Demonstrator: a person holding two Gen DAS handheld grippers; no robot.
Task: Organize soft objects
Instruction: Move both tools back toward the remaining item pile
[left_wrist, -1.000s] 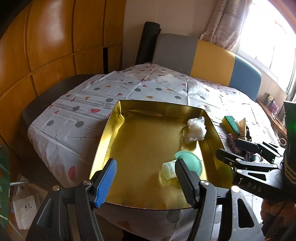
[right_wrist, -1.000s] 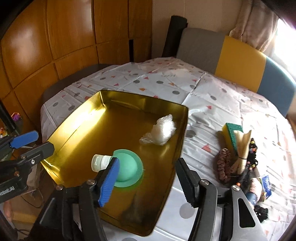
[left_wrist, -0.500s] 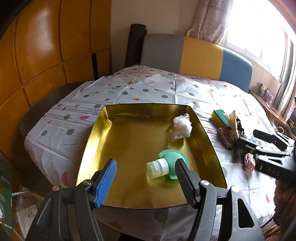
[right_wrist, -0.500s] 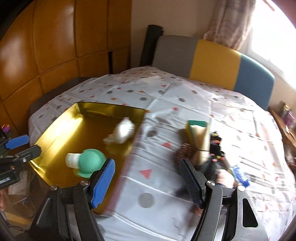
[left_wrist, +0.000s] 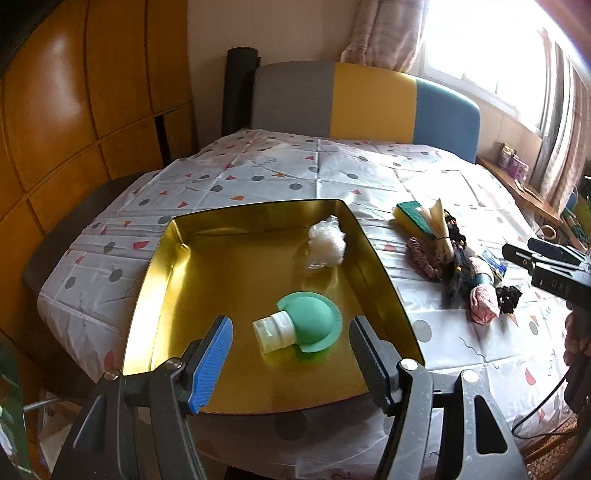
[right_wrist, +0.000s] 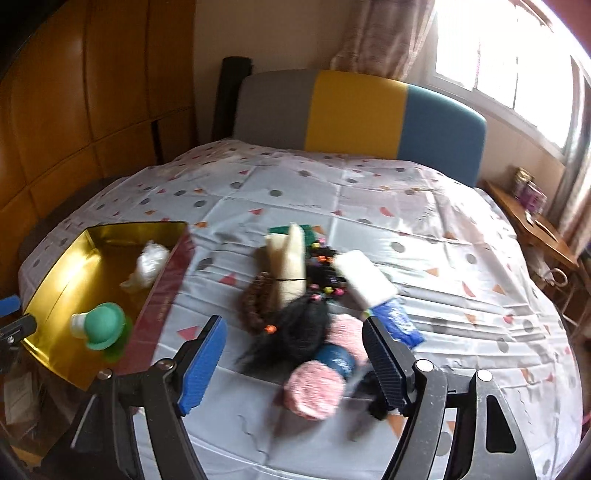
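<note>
A gold tray (left_wrist: 207, 266) (right_wrist: 59, 266) holds a green squeeze bottle with a white cap (left_wrist: 303, 325) (right_wrist: 99, 325) and a white plastic wad (left_wrist: 327, 243) (right_wrist: 149, 264). My left gripper (left_wrist: 291, 362) hangs open over the tray's near end, nothing between its fingers. Right of the tray lies a heap of soft things: a pink fluffy scrunchie (right_wrist: 314, 387) (left_wrist: 484, 301), a black hairy piece (right_wrist: 299, 328), a brown scrunchie (right_wrist: 255, 295), a cream bundle (right_wrist: 288, 266), a green-yellow sponge (left_wrist: 410, 218). My right gripper (right_wrist: 295, 362) hovers above the heap, its jaws opening, gripping nothing.
A white block (right_wrist: 364, 277) and a blue packet (right_wrist: 397, 321) lie at the heap's right side. The patterned tablecloth (right_wrist: 369, 206) covers a round table. A grey, yellow and blue chair back (right_wrist: 354, 114) stands behind it; wooden panels line the left wall.
My right gripper swung from over the tray to the right, above the heap, and its jaws widened. My left gripper shifted sideways and rolled a little; the tray's contents stayed put.
</note>
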